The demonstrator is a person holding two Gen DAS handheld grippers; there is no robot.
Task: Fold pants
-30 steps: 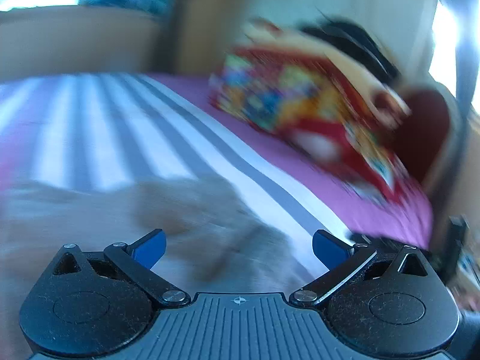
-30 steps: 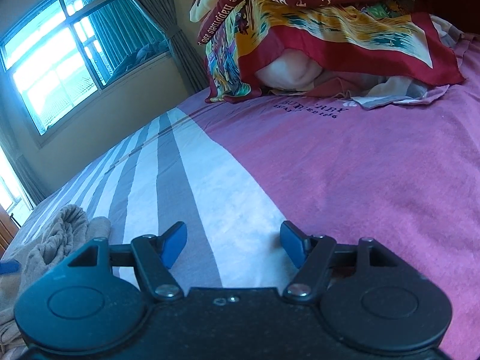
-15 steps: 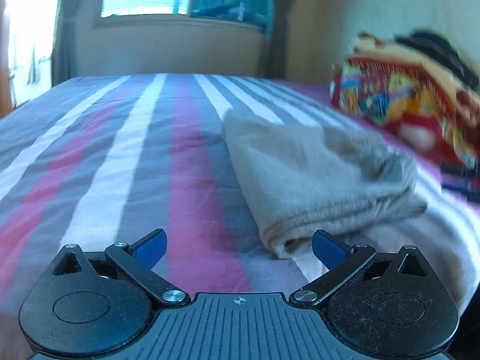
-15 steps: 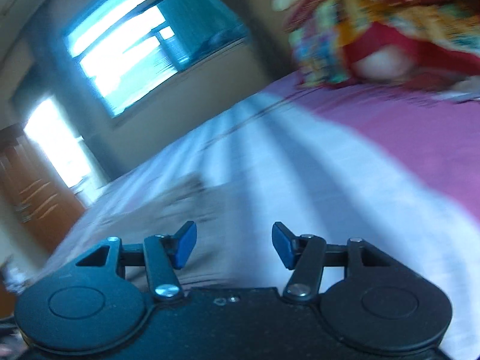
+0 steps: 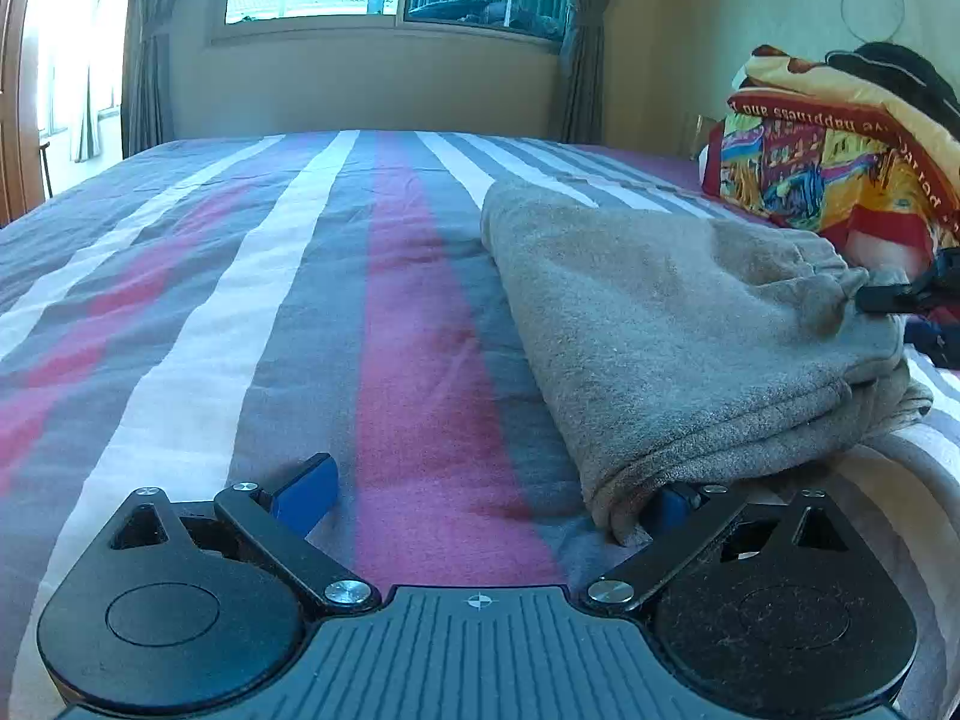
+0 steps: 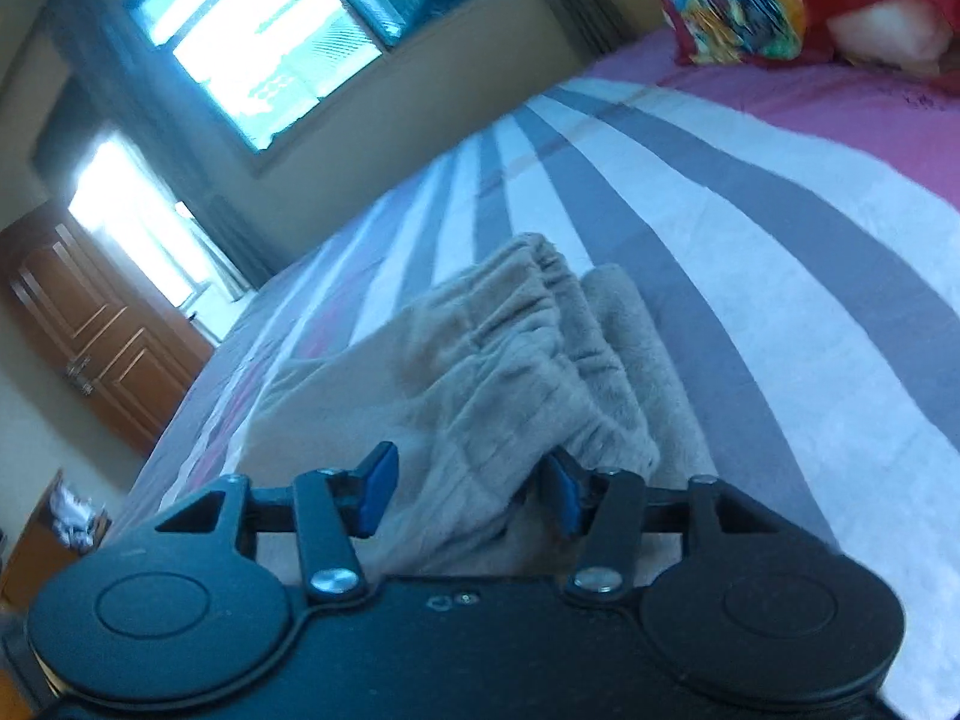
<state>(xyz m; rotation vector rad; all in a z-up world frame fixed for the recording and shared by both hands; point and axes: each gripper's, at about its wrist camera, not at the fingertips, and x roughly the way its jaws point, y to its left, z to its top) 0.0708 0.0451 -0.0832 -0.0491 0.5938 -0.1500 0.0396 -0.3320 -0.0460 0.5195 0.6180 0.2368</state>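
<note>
Since earlier frame, both grippers swing from pillows to pants (image 5: 678, 324), folded on striped bed (image 5: 240, 300). Left gripper (image 5: 492, 495) open, right finger tucked under fold corner. Right gripper (image 6: 468, 492) closing around waistband, pads not yet pressing. Risk: pinching only top layer, so fold slides apart on lifting. Pillows (image 5: 834, 168) near, beyond pants; nothing blocks.

Bed (image 5: 252, 312) lies bare left of the folded pants (image 5: 660, 324); a heap of patterned bedding (image 5: 828, 174) blocks the right side.
</note>
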